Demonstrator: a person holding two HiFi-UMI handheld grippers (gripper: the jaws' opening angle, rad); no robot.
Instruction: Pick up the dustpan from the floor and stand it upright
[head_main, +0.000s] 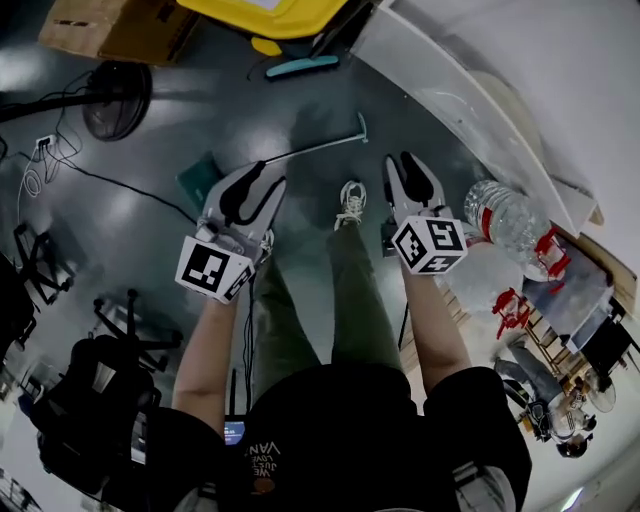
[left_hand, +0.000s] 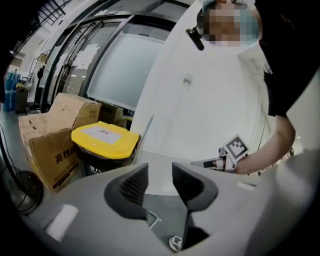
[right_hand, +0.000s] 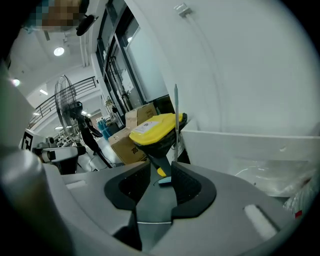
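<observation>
Dustpan (head_main: 196, 180) lies flat on the grey floor (head_main: 300, 100), its teal pan to the left and its thin metal handle (head_main: 310, 148) running up and to the right, ending in a small hooked tip. In the head view the left gripper (head_main: 262, 178) hangs over the near edge of the pan and hides part of it, its tips just beside the point where the handle leaves the pan. The right gripper (head_main: 400, 162) is further right, its tips near the handle's far end but clear of it. Neither touches the dustpan. In the left gripper view the left gripper (left_hand: 160, 172) has its jaws spread with only bare floor and a thin hooked bit of rod showing low in the gap. In the right gripper view the right gripper (right_hand: 161, 172) also stands with its jaws apart and nothing between the pads. One shoe (head_main: 350, 203) of the person stands on the floor between the two grippers. Farther out, a teal brush (head_main: 300, 67) lies beside a yellow-lidded bin (head_main: 275, 12), with a cardboard box (head_main: 110, 28) and a fan (head_main: 115, 100) to the left and a water bottle (head_main: 505, 215) at the right.
</observation>
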